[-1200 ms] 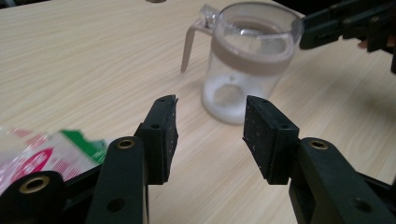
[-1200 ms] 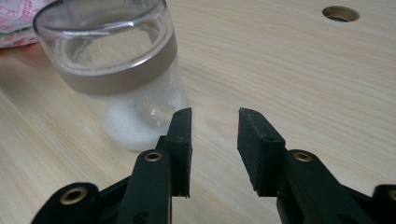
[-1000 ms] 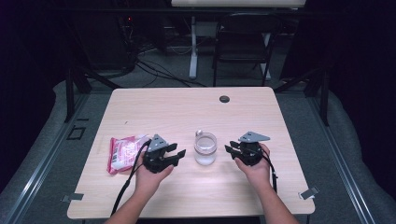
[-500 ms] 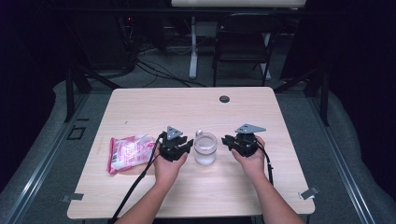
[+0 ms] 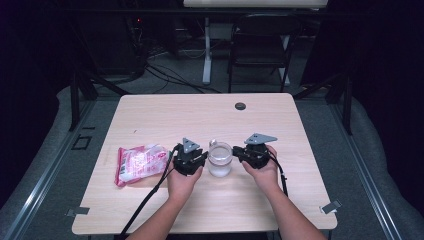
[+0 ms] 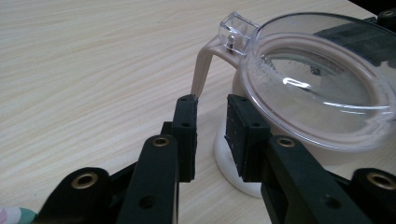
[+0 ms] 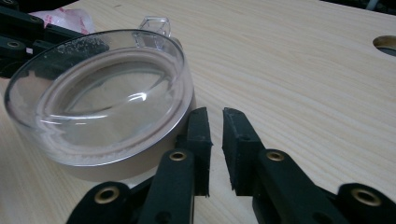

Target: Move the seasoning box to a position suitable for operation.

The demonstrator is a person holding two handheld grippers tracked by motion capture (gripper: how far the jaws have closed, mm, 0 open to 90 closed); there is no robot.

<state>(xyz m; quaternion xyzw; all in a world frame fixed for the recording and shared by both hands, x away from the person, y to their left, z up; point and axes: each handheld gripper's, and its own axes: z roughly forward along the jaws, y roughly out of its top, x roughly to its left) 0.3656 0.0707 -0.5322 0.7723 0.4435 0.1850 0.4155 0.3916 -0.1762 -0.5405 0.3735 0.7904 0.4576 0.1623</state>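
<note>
A pale wooden table with rounded corners is seen from above, with a person's two forearms reaching in from the near edge. Each hand holds a black two-jaw gripper. Between the two grippers, near the middle of the table's front half, stands a small round container with a clear plastic lid and a beige body.

In the left gripper view the container is close up. Its lid is a transparent, shallow dome with a raised rim, catching streaks of light, with a faint dusting of fine white grains along the inside edge. A small clear square tab juts from the lid's edge, and under it a thin beige latch arm bends downward along the container's side. The body beneath is beige with a white base.

The left gripper sits just beside the container's left side; its jaws stand a little apart with nothing between them, their tips near the lower end of the latch arm. The right gripper sits just beside the container's right side; its jaws are likewise slightly parted and empty, next to the beige wall.

A flat pink and white plastic packet lies on the table to the left of the left gripper. A small dark round hole is in the table's far part.
</note>
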